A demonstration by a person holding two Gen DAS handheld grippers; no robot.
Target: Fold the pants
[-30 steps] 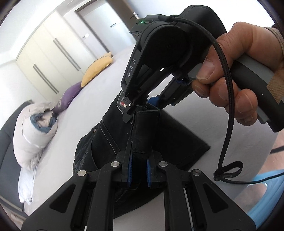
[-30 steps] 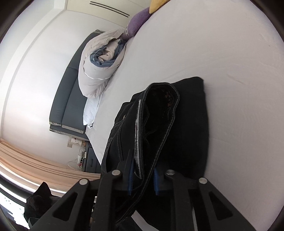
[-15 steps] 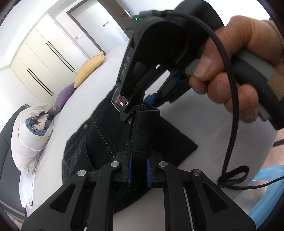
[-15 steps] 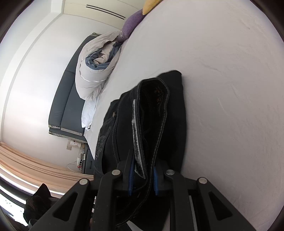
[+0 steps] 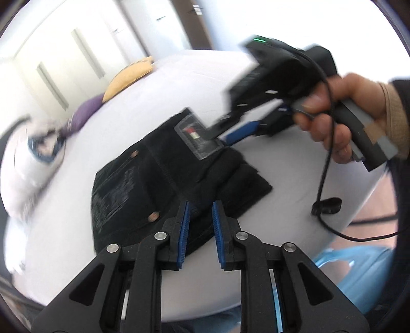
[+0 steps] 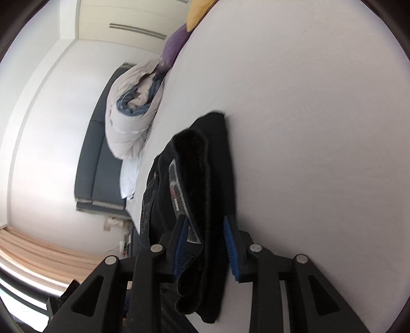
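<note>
The black pants point(image 5: 143, 184) lie folded in a flat stack on the white bed point(image 5: 205, 76), with a clear plastic tag point(image 5: 198, 139) on top. My left gripper point(image 5: 201, 225) hovers over the stack's near edge, its jaws opening with nothing pressed between the blue pads. A hand holds my right gripper point(image 5: 228, 129) at the far side of the stack, by the tag. In the right wrist view the pants' point(image 6: 205, 166) thick edge hangs loosely between the right gripper's point(image 6: 205, 243) opening jaws, and the pads do not squeeze it.
A rolled white duvet point(image 6: 128, 115), a purple pillow point(image 6: 176, 43) and a yellow pillow point(image 6: 197, 10) lie along the head of the bed, against a dark headboard point(image 6: 94, 166). A black cable point(image 5: 325, 179) dangles from the right gripper. The bed's edge curves past something blue point(image 5: 358, 271).
Both grippers were shut on the raised pants edge; their jaws have now parted. The pants have dropped flat onto the bed, and the left gripper has drawn back from them.
</note>
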